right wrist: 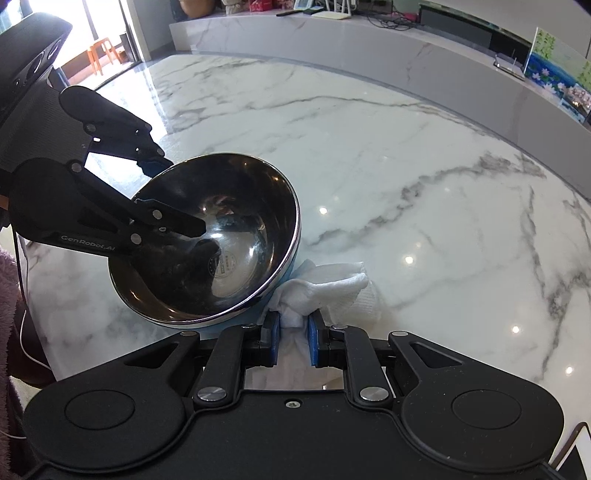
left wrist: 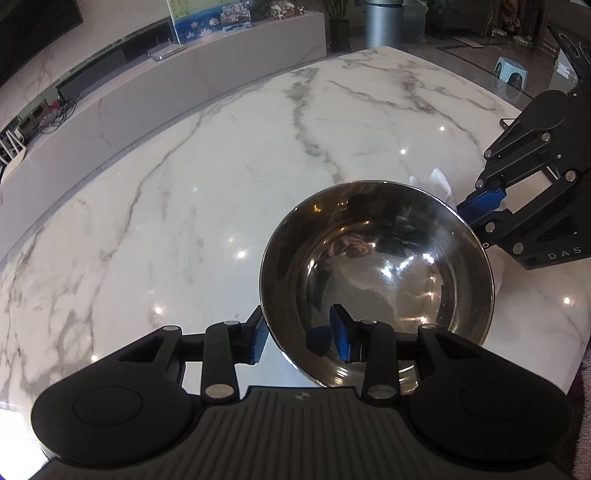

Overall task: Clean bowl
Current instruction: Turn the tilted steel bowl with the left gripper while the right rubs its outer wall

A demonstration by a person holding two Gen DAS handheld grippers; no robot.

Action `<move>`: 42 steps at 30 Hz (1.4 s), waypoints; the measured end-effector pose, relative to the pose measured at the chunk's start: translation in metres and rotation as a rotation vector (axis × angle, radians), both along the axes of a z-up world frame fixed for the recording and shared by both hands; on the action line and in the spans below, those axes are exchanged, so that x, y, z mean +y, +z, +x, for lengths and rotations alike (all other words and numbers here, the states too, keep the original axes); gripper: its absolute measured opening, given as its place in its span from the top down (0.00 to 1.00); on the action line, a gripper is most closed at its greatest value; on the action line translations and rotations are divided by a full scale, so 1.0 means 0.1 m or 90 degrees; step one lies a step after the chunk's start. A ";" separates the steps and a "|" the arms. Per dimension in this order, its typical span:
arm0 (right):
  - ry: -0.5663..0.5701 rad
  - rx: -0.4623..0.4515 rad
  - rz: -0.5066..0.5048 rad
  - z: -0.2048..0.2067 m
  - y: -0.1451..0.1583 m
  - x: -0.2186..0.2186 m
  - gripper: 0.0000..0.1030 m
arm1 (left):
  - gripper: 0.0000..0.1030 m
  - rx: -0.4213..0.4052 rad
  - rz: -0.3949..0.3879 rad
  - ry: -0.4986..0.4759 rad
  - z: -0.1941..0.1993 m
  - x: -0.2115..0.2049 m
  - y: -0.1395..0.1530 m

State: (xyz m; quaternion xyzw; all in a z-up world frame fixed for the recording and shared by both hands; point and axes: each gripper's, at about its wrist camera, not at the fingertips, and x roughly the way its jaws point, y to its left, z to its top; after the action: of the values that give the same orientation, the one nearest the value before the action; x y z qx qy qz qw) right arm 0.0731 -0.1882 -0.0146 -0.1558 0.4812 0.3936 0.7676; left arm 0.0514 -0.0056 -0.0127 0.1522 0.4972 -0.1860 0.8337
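Note:
A shiny steel bowl (left wrist: 376, 266) (right wrist: 207, 240) is tilted over the white marble table (left wrist: 184, 206) (right wrist: 406, 177). My left gripper (left wrist: 300, 338) (right wrist: 177, 192) is shut on its wall, one blue pad inside and one outside the rim. My right gripper (right wrist: 293, 332) (left wrist: 480, 205) is shut on a crumpled white paper towel (right wrist: 325, 288) (left wrist: 439, 184). The towel lies against the bowl's outer side, below the rim on the side away from the left gripper. The bowl's inside shows only reflections and a stamp at the bottom.
A long low marble counter (left wrist: 155, 96) (right wrist: 406, 40) runs behind the table, with a picture stand (left wrist: 199, 18) and cables on it. A small stool (left wrist: 511, 72) stands on the floor beyond the table. A pink fuzzy sleeve (right wrist: 7, 295) is at the edge.

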 end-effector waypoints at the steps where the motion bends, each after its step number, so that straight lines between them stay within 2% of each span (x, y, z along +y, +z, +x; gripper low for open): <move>1: 0.000 0.000 0.000 0.00 0.00 0.00 0.86 | 0.67 0.004 0.001 -0.001 -0.01 0.00 -0.01; 6: -0.001 0.001 -0.005 0.01 -0.01 0.03 0.86 | 0.67 0.007 0.004 -0.010 -0.03 -0.01 -0.02; 9: 0.003 0.003 -0.007 0.00 0.00 0.04 0.86 | 0.67 -0.005 0.027 -0.023 -0.03 -0.04 -0.03; 13: 0.027 0.020 0.004 -0.04 0.03 0.05 0.86 | 0.67 -0.017 0.046 -0.024 -0.02 -0.06 -0.04; 19: 0.068 0.028 0.005 -0.15 0.06 0.09 0.86 | 0.67 -0.029 0.047 -0.016 0.02 -0.05 -0.05; 29: -0.015 -0.048 0.094 -0.02 0.37 -0.14 0.86 | 0.67 -0.037 0.048 -0.027 0.02 -0.06 -0.05; 42: -0.011 -0.016 0.075 0.03 0.18 -0.06 0.86 | 0.66 -0.037 0.050 -0.023 0.02 -0.10 -0.05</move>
State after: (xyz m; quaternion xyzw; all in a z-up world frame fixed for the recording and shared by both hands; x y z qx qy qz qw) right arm 0.0764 -0.1941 0.0032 -0.1113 0.4487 0.4128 0.7848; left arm 0.0533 -0.0154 -0.0178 0.1990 0.4765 -0.1771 0.8378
